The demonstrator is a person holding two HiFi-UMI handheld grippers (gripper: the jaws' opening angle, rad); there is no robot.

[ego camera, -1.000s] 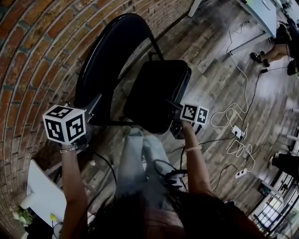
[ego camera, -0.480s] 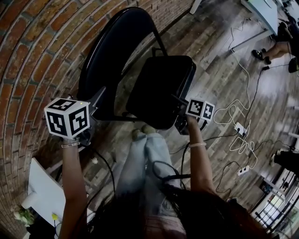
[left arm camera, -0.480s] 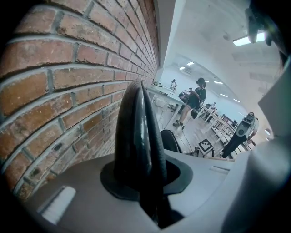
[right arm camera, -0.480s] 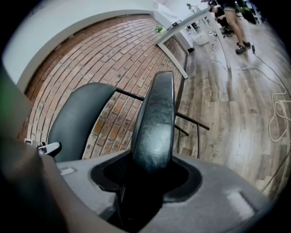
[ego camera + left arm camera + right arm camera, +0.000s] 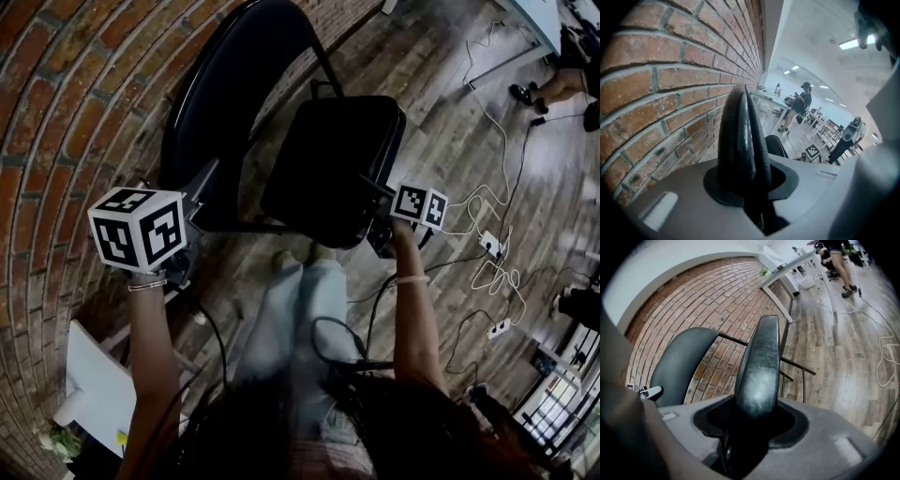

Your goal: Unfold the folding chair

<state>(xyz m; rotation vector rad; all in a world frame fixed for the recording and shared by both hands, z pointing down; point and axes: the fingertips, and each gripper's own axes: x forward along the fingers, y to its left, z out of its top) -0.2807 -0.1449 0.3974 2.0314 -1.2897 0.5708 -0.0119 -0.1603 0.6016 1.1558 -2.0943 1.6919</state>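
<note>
Left tongs [image 5: 749, 194]: narrow, closed on the thin edge of the backrest [image 5: 740, 136], which rises from between them.
Right tongs [image 5: 755, 416]: wider, clamped on the edge of the seat [image 5: 759, 362].
Folding chair [image 5: 328, 169]: on the wooden floor [image 5: 450, 141], backrest next to the brick wall [image 5: 56, 112], seat toward the right tongs.
</note>
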